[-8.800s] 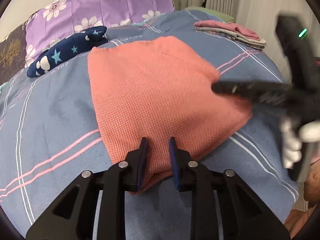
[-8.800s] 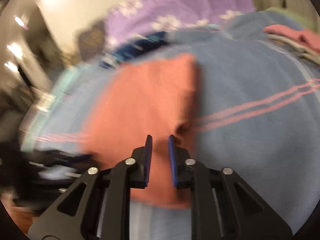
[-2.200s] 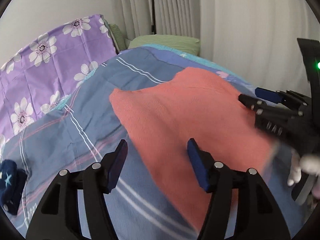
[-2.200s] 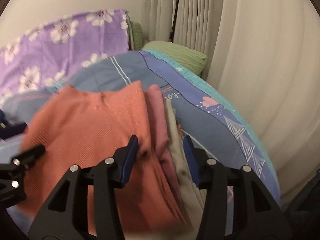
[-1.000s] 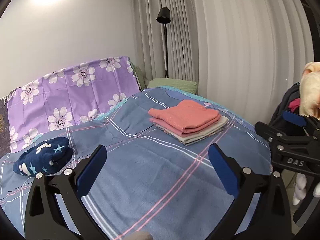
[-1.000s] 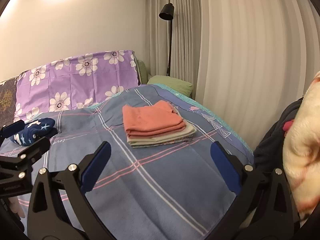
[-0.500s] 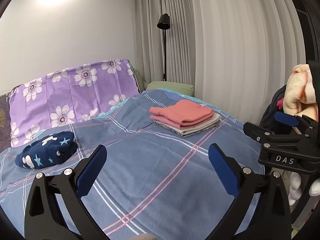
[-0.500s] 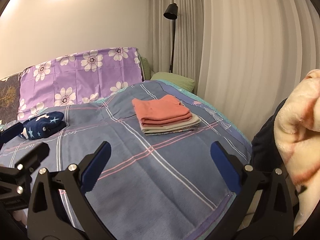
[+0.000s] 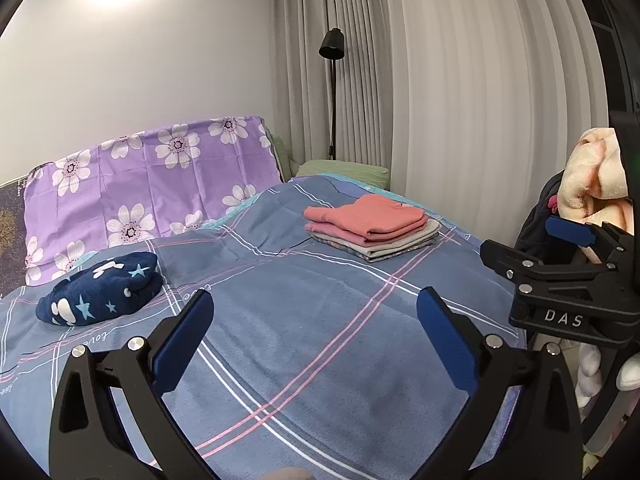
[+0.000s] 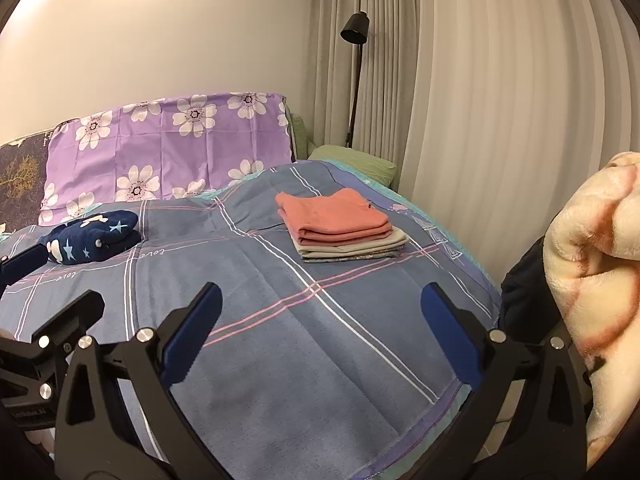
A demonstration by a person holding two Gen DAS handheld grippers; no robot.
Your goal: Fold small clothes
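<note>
Both of my grippers have drawn back from the stack since a couple of seconds ago, when the salmon garment filled each view; now the whole bed shows and the coral piece lies on top of the pile.

Nearest me, my left gripper [image 9: 314, 326] has its blue-padded fingers spread wide with nothing between them, held above the blue plaid bedspread [image 9: 304, 352]. My right gripper [image 10: 320, 322] is spread just as wide and holds nothing; in the left wrist view its black body, lettered "DAS", shows at the right edge. A cream fleece blanket [image 10: 592, 276] hangs close on my right, off the side of the bed.

Farther out, a navy star-print fleece bundle [image 9: 100, 294] lies on the left part of the bedspread, unfolded and bunched. Across from it, toward the right edge of the bed, sits the stack of folded clothes [image 9: 372, 230]: the coral garment [image 10: 332, 212] on top, a pink one under it, then beige and patterned layers, all squared together.

Beyond those stand a purple floral pillow [image 9: 148, 188] at the head of the bed, a green pillow [image 10: 354, 162] in the corner, a black floor lamp [image 10: 354, 72], and pale curtains [image 9: 460, 100].
</note>
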